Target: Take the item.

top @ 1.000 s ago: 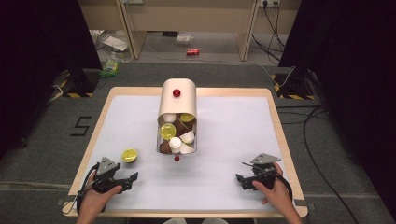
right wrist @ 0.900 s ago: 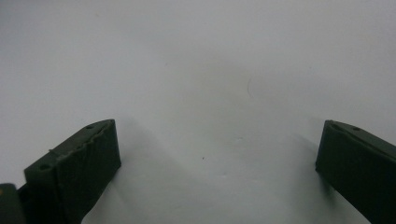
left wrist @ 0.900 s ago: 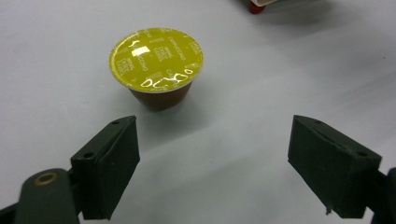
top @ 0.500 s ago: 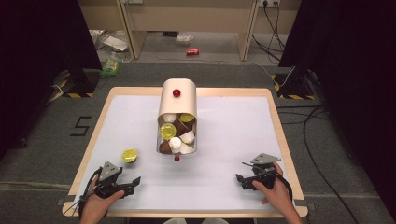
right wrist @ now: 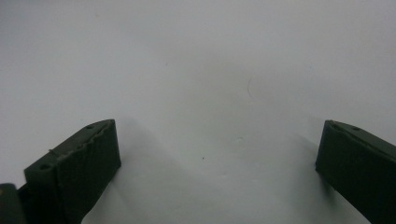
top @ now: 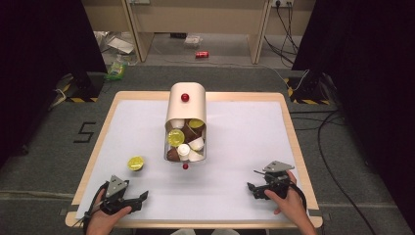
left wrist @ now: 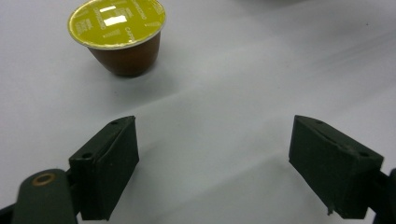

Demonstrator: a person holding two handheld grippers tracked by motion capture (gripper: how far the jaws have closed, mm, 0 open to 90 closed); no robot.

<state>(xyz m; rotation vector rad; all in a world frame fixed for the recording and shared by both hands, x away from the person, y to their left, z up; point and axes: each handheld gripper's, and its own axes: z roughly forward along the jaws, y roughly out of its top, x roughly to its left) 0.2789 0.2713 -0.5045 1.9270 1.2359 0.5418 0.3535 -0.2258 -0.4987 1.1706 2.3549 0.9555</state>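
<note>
Jaws of my left gripper (left wrist: 212,163) gape, empty, short of the round brown yellow-foil-lidded capsule (left wrist: 119,37); right gripper (right wrist: 217,172) likewise.

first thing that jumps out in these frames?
The cream-coloured container lying on its side mid-table, its open mouth facing the person and packed with coffee capsules, a red knob on top. Next, one yellow-lidded capsule standing alone on the white mat, just ahead of the open left tongs. The right tongs rest open near the table's right front.
</note>
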